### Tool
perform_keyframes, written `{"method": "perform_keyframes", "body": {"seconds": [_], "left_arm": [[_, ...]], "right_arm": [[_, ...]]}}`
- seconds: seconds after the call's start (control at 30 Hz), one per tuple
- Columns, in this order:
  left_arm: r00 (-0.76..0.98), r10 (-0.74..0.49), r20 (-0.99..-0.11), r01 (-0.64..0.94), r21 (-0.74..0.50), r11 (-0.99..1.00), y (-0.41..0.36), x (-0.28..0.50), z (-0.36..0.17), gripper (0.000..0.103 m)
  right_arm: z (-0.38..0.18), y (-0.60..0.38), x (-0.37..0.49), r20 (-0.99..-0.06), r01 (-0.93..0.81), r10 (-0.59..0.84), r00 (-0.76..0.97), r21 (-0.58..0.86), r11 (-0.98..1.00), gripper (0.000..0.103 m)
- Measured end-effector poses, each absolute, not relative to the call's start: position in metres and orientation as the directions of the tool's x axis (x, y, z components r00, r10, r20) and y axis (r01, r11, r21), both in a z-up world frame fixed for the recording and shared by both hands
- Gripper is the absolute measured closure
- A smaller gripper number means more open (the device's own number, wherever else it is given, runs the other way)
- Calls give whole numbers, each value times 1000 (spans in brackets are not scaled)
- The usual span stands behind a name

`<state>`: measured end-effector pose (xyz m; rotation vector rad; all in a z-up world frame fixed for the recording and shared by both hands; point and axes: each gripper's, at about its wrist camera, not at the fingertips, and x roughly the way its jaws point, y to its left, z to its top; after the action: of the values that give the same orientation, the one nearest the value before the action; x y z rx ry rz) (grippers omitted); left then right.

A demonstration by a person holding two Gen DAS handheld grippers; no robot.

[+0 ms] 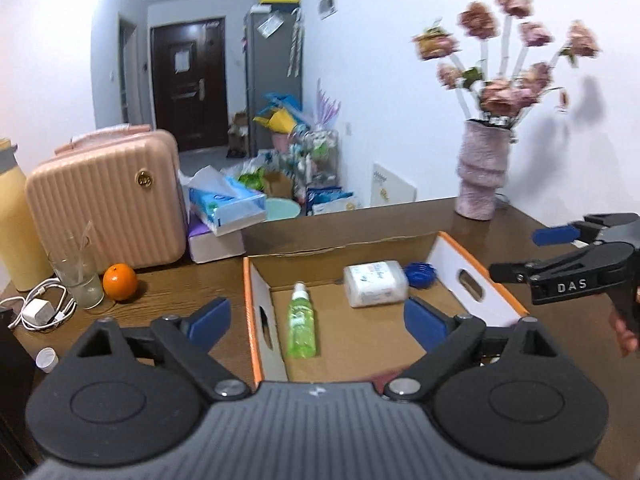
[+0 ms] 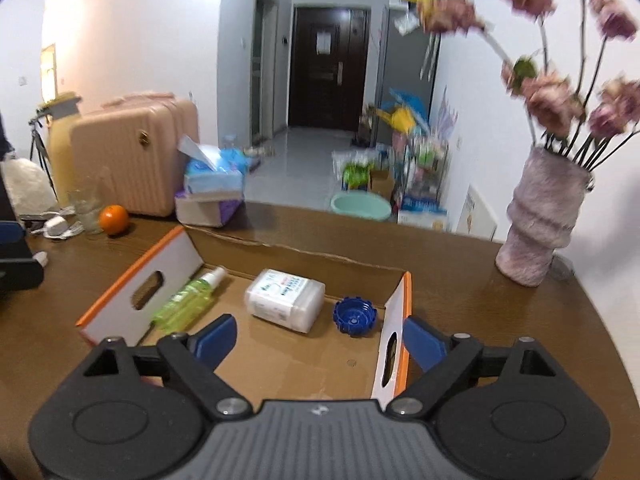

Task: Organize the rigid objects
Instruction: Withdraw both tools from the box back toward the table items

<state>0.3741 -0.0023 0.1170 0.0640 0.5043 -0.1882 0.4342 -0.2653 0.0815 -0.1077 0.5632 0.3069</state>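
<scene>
Flowers (image 2: 552,100) blurred; blue cap (image 1: 420,275) half hidden.

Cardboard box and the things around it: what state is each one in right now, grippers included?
Open cardboard box: upright, top open.
Green spray bottle: lying on its side in the box.
White plastic container: lying in the box, closed.
Blue ridged cap: loose on the box floor.
Clear drinking glass: upright on the table.
Orange: whole, beside the glass.
Left gripper: open, empty.
Right gripper: open, empty.
</scene>
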Motion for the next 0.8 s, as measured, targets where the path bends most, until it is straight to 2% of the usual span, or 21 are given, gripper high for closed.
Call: {"method": "perform_keyframes", "body": {"seconds": [0.1, 0.17, 0.27, 0.3, 0.4, 0.67, 0.8], "left_arm": [[892, -171, -419, 199, 22, 980, -6, 336, 117, 6], [924, -170, -344, 192, 31, 981, -9, 310, 113, 0], [952, -160, -260, 186, 76, 980, -18, 279, 105, 0], [954, -166, -249, 192, 84, 978, -22, 272, 102, 0], [956, -174, -236, 196, 77, 978, -28, 254, 93, 0], [956, -178, -231, 185, 9, 983, -30, 216, 73, 0], [968, -139, -207, 144, 13, 989, -31, 191, 66, 0]], "right_arm": [[78, -264, 398, -468, -347, 296, 833, -26, 937, 11], [73, -263, 374, -426, -337, 294, 856, -28, 941, 10], [65, -262, 337, -347, -314, 287, 893, -22, 949, 5], [64, -262, 327, -327, -303, 280, 902, -20, 953, 2], [57, -262, 298, -278, -274, 259, 925, -15, 962, 1], [43, -267, 237, -232, -252, 251, 940, 26, 967, 0], [40, -273, 206, -216, -246, 260, 941, 90, 965, 0]]}}
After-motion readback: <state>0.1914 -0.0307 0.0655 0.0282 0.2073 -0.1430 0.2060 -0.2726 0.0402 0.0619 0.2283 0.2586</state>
